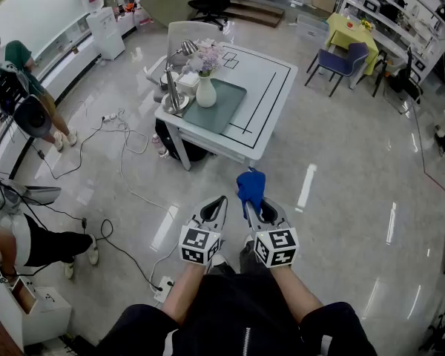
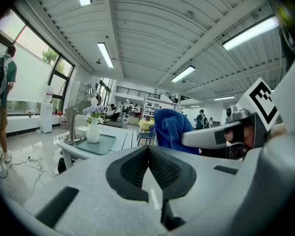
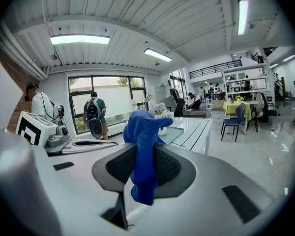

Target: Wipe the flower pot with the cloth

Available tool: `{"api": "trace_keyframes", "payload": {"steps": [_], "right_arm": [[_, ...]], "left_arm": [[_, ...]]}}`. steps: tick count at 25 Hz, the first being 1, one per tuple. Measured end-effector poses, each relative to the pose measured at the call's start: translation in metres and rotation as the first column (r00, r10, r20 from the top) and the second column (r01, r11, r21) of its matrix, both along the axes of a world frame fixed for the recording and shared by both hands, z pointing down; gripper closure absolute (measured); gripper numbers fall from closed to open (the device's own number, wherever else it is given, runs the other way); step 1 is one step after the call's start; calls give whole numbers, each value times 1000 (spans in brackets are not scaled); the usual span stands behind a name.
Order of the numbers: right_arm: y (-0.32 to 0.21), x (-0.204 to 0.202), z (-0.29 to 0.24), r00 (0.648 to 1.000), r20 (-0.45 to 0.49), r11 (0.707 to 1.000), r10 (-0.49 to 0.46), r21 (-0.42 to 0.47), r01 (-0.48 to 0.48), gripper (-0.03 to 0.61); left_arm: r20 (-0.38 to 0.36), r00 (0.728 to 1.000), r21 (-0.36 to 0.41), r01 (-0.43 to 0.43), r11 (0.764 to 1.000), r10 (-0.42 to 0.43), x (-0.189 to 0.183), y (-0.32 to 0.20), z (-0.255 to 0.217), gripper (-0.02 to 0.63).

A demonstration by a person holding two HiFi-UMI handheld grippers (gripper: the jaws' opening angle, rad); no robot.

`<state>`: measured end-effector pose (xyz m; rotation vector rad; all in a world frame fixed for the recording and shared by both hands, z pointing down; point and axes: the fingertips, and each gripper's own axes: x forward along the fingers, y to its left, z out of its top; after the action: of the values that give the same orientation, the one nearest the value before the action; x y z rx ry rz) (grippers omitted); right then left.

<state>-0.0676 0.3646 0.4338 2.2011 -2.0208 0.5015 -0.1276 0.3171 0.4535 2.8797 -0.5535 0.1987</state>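
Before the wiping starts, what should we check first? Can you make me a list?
1. Blue fluffy cloth gripped in the right gripper: ok.
2. Left gripper empty, jaws together: ok.
3. White flower pot upright on the green tray: ok.
4. Pot within reach: not ok, the white table stands across the floor.
5. Room around the pot: not ok, a silver lamp stands close beside it.
6. Where the pot is dirty: cannot tell.

No words, numbers or brand marks can be read anywhere. The cube (image 1: pixel 199 245) on the left gripper (image 1: pixel 221 201) and its twin (image 1: pixel 276 247) on the right gripper (image 1: pixel 258 208) carry only black-and-white square marker patterns, no letters. The tabletop (image 1: pixel 271 87) bears plain black lines along its edges, without print.
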Motion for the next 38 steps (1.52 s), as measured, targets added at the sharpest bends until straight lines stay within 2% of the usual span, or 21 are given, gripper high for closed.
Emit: {"api": "trace_keyframes", "payload": {"steps": [14, 23, 30, 34, 38], "right_arm": [[-15, -9, 2, 1000, 26, 1000, -2, 21, 1, 482], [-67, -19, 2, 996, 39, 996, -84, 25, 83, 482], [-105, 11, 11, 996, 48, 997, -82, -1, 82, 482], [-137, 41, 20, 996, 56, 997, -68, -22, 69, 482], [-178, 72, 28, 994, 72, 996, -84, -35, 87, 482]], "left_arm": [[1, 1000, 8, -1, 1000, 1, -9, -14, 4, 607], [12, 998, 28, 68, 997, -69, -18, -58, 0, 607], [32, 998, 17, 57, 998, -57, 13, -94, 8, 607], [56, 998, 10, 30, 999, -31, 43, -122, 14, 607], [68, 997, 3, 43, 999, -43, 75, -163, 15, 607]]}}
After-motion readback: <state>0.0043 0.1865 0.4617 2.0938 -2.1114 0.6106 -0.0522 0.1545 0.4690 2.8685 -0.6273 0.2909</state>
